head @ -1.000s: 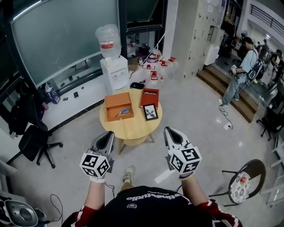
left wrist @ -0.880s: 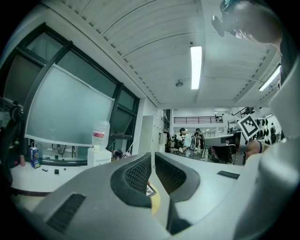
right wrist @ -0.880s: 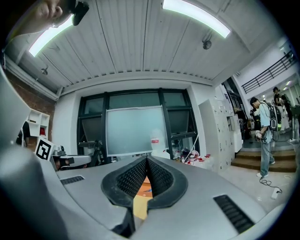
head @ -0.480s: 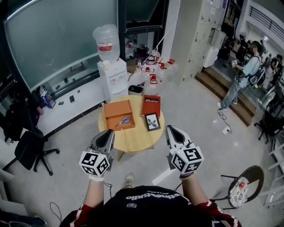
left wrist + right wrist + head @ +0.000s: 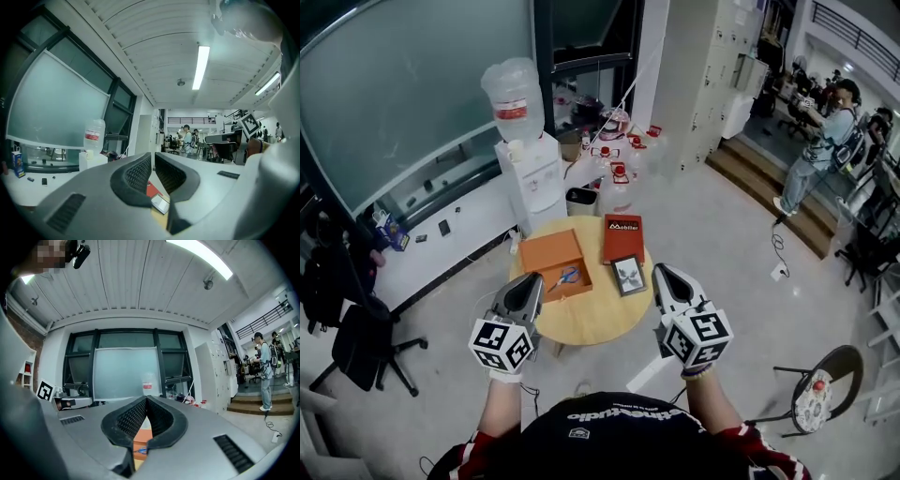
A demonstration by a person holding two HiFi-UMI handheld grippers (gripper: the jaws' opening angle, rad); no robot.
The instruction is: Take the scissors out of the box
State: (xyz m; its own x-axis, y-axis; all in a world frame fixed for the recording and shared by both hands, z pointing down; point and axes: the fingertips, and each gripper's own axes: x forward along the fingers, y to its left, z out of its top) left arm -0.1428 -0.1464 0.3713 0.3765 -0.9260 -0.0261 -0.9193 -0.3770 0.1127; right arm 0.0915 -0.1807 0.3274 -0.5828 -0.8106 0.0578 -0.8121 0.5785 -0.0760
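Note:
An open orange box (image 5: pixel 553 260) sits on the left part of a round wooden table (image 5: pixel 591 314). Scissors with blue handles (image 5: pixel 565 276) lie inside it. Both grippers hang level over the table's near edge, and neither touches anything. My left gripper (image 5: pixel 532 281) is shut and empty, its tip just at the near side of the box. My right gripper (image 5: pixel 662 273) is also shut and empty, beside a small picture frame (image 5: pixel 630 276). In the right gripper view the box (image 5: pixel 142 433) and the scissors (image 5: pixel 140 451) show below the shut gripper (image 5: pixel 146 398). The left gripper (image 5: pixel 153 154) faces the room.
A red book (image 5: pixel 622 238) lies on the table behind the picture frame. A water dispenser (image 5: pixel 530 159) and a small bin (image 5: pixel 579 200) stand behind the table. An office chair (image 5: pixel 361 342) is at the left, a round-seat chair (image 5: pixel 811 398) at the right. A person (image 5: pixel 820 150) stands on far steps.
The person has walked toward the table with both grippers held out level. The table now lies right under the jaw tips. Both grippers stay shut.

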